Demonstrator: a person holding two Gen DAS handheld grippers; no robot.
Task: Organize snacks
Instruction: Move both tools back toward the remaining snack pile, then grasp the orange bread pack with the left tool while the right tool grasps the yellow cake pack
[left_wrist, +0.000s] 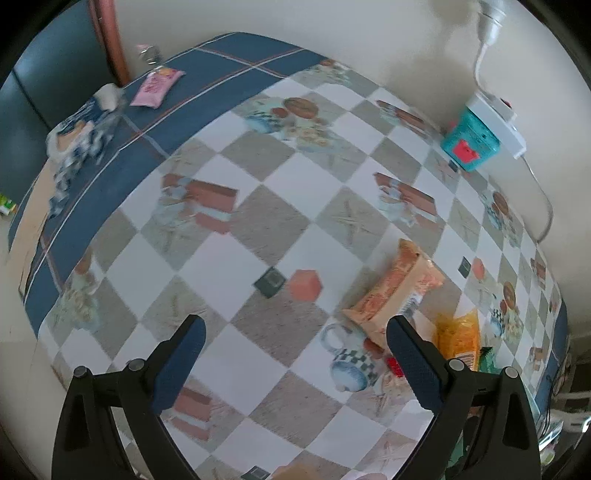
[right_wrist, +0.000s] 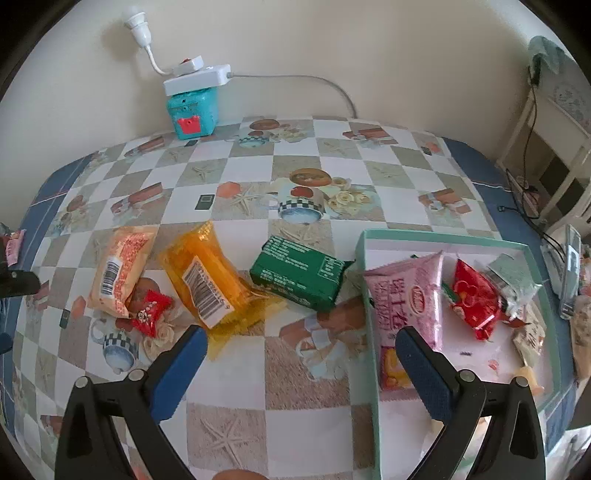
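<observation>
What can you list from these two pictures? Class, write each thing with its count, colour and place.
tray: one, pale green rim, table's right side
pink packet: one, in tray
red packet: one, in tray
green packet: one, on table left of tray
yellow packet: one, left of green packet
orange packet: one, left of yellow packet
small red sweet: one, beside orange packet
teal box: one, by wall
power strip: one, white, atop teal box
left gripper: jaws open, empty
right gripper: jaws open, empty

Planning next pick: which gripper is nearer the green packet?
Right. The right gripper hovers just short of the green packet; the left gripper sees only its corner off to its right.
</observation>
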